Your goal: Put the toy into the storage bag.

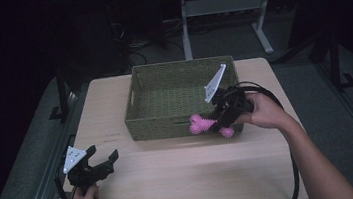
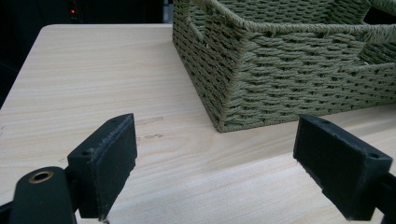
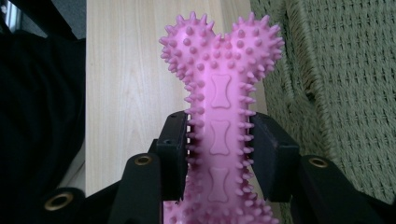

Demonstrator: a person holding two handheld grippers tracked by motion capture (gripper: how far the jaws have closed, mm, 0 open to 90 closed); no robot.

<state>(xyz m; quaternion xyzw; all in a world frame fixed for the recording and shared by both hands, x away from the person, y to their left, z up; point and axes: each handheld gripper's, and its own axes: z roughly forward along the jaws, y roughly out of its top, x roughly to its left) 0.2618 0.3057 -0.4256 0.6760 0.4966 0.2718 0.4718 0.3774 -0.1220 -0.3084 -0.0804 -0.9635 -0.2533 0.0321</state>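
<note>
While your right tool [image 1: 218, 120] pinches the pink bone toy [image 1: 202, 124] by its shaft just outside the basket's [image 1: 136, 91] near wall, you're mid-carry. Next, I'd judge, lift it over the rim and let go inside. Your left tool [image 1: 104, 158] rests spread on the bench [image 1: 183, 179].

The pink bone-shaped chew toy [image 1: 209, 125] is soft rubber, studded all over with small spikes, with little bone outlines pressed into its flat shaft and a two-lobed knob at each end. It is clamped across the shaft in the right tool [image 1: 221, 119], off the desk [image 1: 183, 179], against the near wall of the green woven basket [image 1: 167, 121], at about 4 o'clock of the basket.
</note>
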